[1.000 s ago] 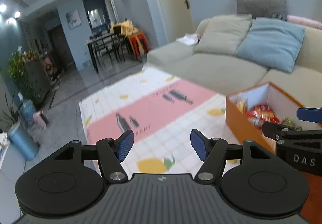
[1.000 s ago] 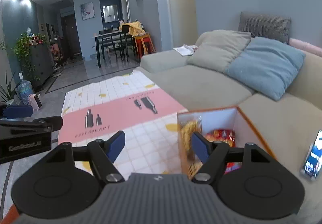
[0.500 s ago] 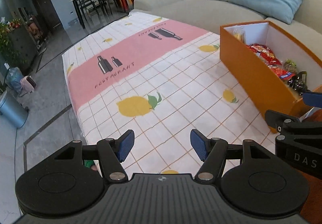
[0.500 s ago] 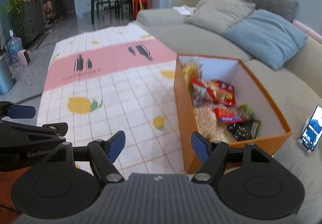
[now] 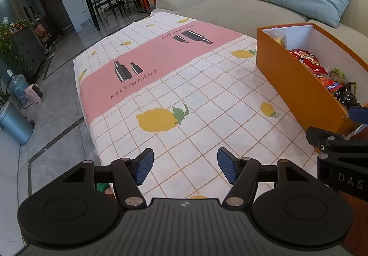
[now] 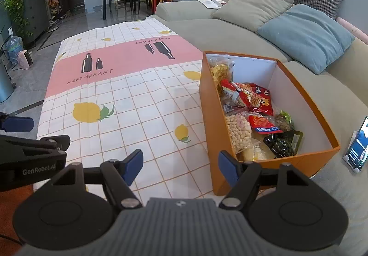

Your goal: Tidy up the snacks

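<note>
Several crinkly plastic snack bags (image 6: 250, 113) in the orange cardboard box (image 6: 210, 117) look light and slippery, best pinched at a sealed edge; the left gripper (image 5: 185, 167) and right gripper (image 6: 180, 167) gape empty.

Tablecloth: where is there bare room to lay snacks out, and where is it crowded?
The tablecloth is bare from the orange box leftward to its floor-side edge, pink band included. The box's left half is packed with snack bags; only a strip along its right wall shows floor.

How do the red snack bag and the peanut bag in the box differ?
The red snack bag is opaque and printed; the peanut bag is clear, showing pale nuts. The red snack bag lies mid-box; the peanut bag sits nearer the camera, against the left wall. Both lie inside the orange box, untouched by either open gripper.
</note>
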A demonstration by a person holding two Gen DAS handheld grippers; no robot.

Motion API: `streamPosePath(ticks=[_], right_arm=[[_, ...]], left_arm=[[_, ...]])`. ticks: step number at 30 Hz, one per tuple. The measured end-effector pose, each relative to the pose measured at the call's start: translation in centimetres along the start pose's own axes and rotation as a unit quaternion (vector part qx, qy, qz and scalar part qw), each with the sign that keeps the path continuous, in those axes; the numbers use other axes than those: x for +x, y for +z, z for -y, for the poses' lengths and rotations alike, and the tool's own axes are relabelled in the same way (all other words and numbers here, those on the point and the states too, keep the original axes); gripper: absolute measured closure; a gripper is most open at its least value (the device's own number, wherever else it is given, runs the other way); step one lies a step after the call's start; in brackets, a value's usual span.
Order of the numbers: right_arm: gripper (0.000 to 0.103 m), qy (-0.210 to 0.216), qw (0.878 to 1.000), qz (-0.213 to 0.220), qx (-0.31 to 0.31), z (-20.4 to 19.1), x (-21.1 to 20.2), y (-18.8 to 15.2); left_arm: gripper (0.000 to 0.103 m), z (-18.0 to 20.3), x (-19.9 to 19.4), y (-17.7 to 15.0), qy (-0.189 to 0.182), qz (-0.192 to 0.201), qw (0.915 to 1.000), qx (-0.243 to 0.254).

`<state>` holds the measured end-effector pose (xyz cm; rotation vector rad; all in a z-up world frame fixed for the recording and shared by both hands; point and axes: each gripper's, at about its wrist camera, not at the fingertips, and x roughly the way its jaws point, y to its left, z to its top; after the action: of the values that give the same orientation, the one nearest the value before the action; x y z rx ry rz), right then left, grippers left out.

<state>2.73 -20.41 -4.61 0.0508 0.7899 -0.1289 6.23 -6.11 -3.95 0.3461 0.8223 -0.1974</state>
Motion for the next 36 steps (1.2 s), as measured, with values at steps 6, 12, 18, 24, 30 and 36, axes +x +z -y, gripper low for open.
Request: streamPosePath(ticks=[6,12,18,24,30,36], right_arm=[[0.032,-0.001,1.0,0.005,0.001,0.08,-0.3,0.08],[0.032,0.001,1.0,0.007,-0.002,-0.1,-0.5,0.05],[0.032,0.002,1.0,0.007,-0.005,-0.17,-0.49,-0.06],[0.032,0.005,1.0,0.003,-0.009,-0.44,-0.39,-0.16],[0.032,0.007,1.0,0.003,-0.011,-0.62,-0.35,-0.14],[0.032,0.01,1.0,-0.001,-0.014,-0.7,-0.22,-0.23]], left_arm=[[0.027,-0.02,-0.05,0.02,0.0,0.0,1.0,-0.001],[0.027,-0.04,-0.18,-0.01,-0.001,-0.004,1.0,-0.003],[0.027,-0.15,-0.26,-0.03,-0.007,-0.007,0.9999,-0.008],[0.027,-0.31,-0.12,-0.07,-0.007,-0.012,0.9998,-0.013],[0.027,-0.41,-0.11,-0.05,-0.008,-0.014,0.9997,-0.016],[0.027,-0.43,-0.12,-0.04,-0.009,-0.014,0.9997,-0.016]])
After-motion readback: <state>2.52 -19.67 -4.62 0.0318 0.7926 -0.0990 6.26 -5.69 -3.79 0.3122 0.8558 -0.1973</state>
